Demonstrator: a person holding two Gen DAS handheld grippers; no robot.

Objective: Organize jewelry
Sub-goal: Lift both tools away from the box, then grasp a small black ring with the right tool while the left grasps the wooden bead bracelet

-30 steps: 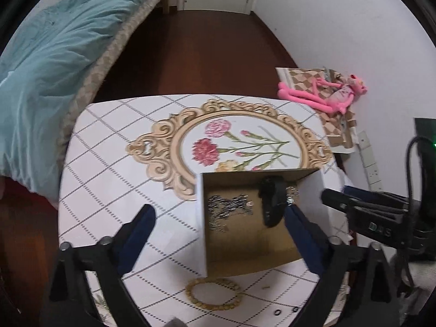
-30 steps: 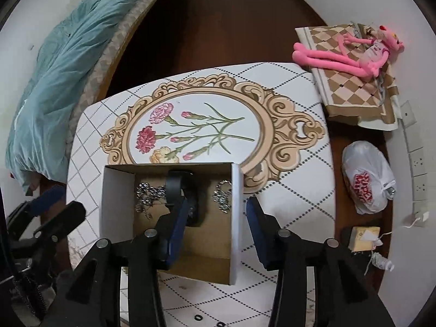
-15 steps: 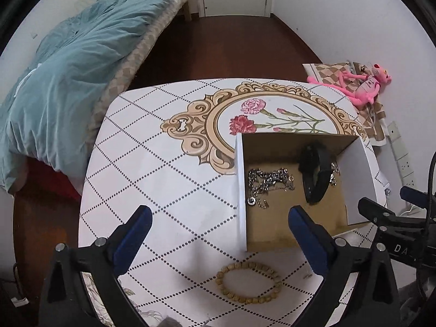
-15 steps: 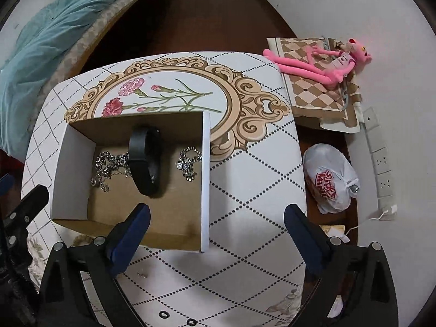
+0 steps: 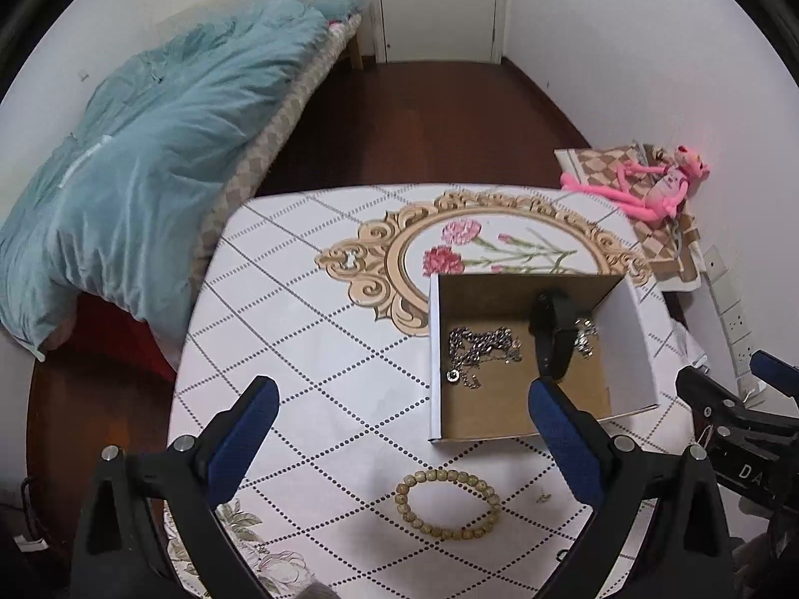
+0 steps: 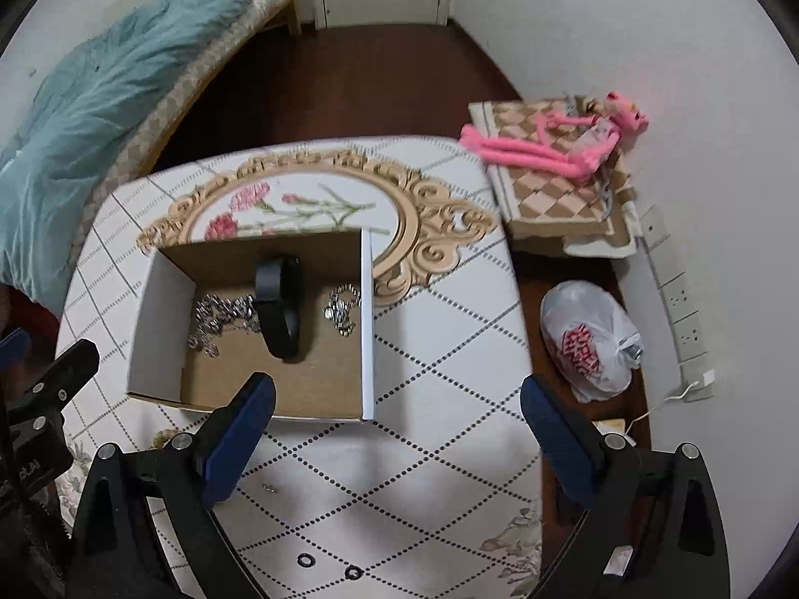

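Both the left gripper (image 5: 399, 429) and the right gripper (image 6: 398, 424) hung spread wide, holding nothing. Nearest, one bead bracelet (image 5: 448, 503) lay on the tabletop (image 5: 309, 349), seen only by the left camera; two small black rings (image 6: 328, 565) showed only to the right. Beyond, the box (image 5: 435, 349) held one black band (image 5: 552, 339), lengthwise near-to-far, between two silver chains (image 5: 479, 349).

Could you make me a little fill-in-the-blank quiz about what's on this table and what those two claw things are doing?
1. The black band lies inside the ____.
2. The bead bracelet lies on the table, ____ the box.
3. Both the left gripper and the right gripper are ____ and hold nothing.
4. The silver chains lie in the box on ____ sides of the band.

Missing words: box; outside; open; both
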